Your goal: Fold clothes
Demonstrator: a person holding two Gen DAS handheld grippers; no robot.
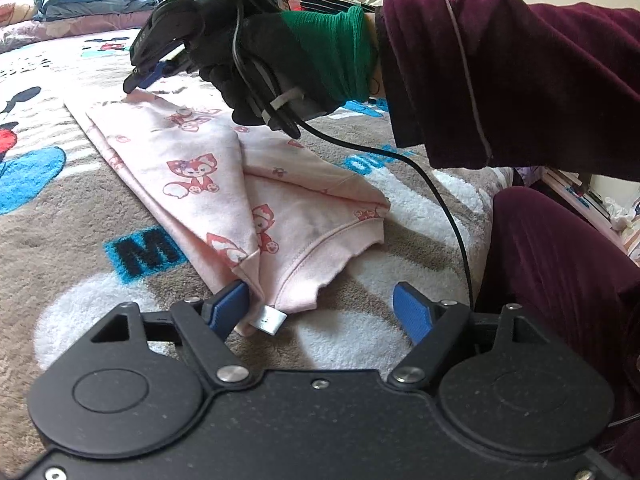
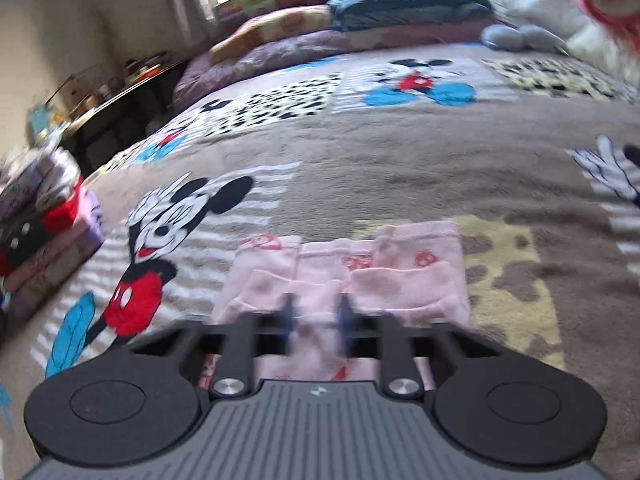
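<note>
Left gripper [image 1: 326, 310]: jaws wide, nothing clamped. Its left blue pad [image 1: 230, 304] touches the near hem corner of the pink cotton garment with the red fox print [image 1: 208, 184]; the white care tag [image 1: 269, 319] lies between the fingers. My read: it sits there ready to pin or take that corner for the next fold.

The garment lies on the brown plush cartoon-mouse blanket [image 1: 60, 208] covering the bed, partly folded: one side is turned over into a long diagonal flap, with a second layer doubled under it toward the person's maroon velvet sleeve [image 1: 520, 80].

Right gripper [image 1: 138, 80], in a black-gloved hand [image 1: 260, 64], is at the garment's far end, tips on the cloth. In its own blurred view the jaws are narrow with pink fabric bunched between them, so it looks clamped on that edge, probably holding tension along the fold line.

Further back: a stack of folded bedding [image 1: 96, 4] at the head of the bed.
</note>
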